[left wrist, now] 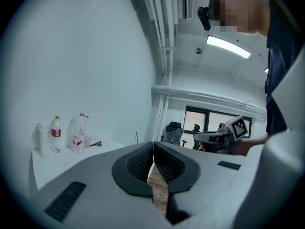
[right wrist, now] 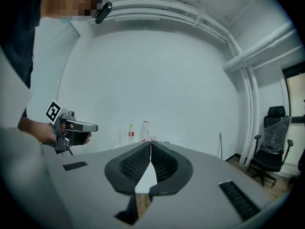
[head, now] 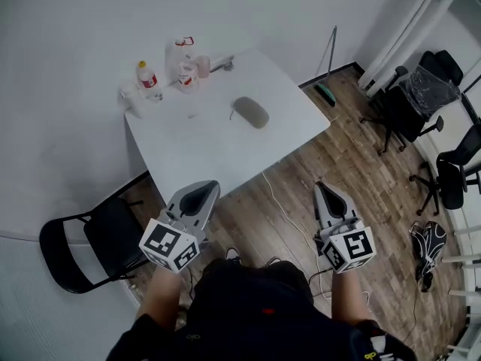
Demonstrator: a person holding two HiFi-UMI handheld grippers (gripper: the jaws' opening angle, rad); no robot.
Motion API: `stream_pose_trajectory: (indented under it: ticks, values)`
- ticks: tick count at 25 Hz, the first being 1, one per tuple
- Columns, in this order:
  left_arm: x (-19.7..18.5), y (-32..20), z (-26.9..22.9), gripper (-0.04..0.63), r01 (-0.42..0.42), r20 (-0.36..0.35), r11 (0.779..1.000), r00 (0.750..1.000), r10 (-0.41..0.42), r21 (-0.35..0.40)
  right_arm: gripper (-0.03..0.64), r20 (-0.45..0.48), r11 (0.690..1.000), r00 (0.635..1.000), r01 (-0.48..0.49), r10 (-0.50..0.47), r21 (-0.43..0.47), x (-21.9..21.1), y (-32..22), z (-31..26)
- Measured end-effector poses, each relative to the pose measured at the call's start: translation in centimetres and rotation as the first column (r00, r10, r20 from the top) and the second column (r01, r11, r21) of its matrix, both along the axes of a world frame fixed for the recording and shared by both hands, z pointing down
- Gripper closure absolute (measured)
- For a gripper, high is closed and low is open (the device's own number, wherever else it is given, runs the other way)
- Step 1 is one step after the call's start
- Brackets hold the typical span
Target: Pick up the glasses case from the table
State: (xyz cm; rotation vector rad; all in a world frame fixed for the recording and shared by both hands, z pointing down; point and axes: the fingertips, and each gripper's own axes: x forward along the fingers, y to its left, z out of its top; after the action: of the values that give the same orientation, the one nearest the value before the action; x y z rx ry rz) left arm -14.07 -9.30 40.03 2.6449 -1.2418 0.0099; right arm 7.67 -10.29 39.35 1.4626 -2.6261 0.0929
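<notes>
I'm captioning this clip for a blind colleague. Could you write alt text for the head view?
A grey glasses case lies near the middle of a white table, with bottles at its far left corner. Nearer the camera, a person holds the left tool and right tool, both shut and empty, well short of the case.

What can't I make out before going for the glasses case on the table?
- Grey oval glasses case: shows only in the head view; in both gripper views the shut left claw and shut right claw cover that part of the white table.
- Case's opening side: too small, head view.
- Print on the red-labelled plastic bottle: too small in every view.
- Small dark object near it: too small to identify.
</notes>
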Motion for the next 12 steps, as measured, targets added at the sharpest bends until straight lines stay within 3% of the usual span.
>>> stream_pose_trajectory:
  ticks: [6, 12]
  values:
    - [0.4, -2.3, 0.5, 0.574, 0.043, -0.005, 0.999, 0.999, -0.043, -0.018, 0.597, 0.019, 0.997, 0.998, 0.067, -0.067, -0.024, -0.9, -3.5, 1.0]
    - [3.8, -6.3, 1.1, 0.574, 0.08, 0.089, 0.997, 0.993, -0.08, -0.004, 0.597, 0.044, 0.989, 0.989, 0.142, -0.141, -0.031, 1.2, -9.6, 2.4]
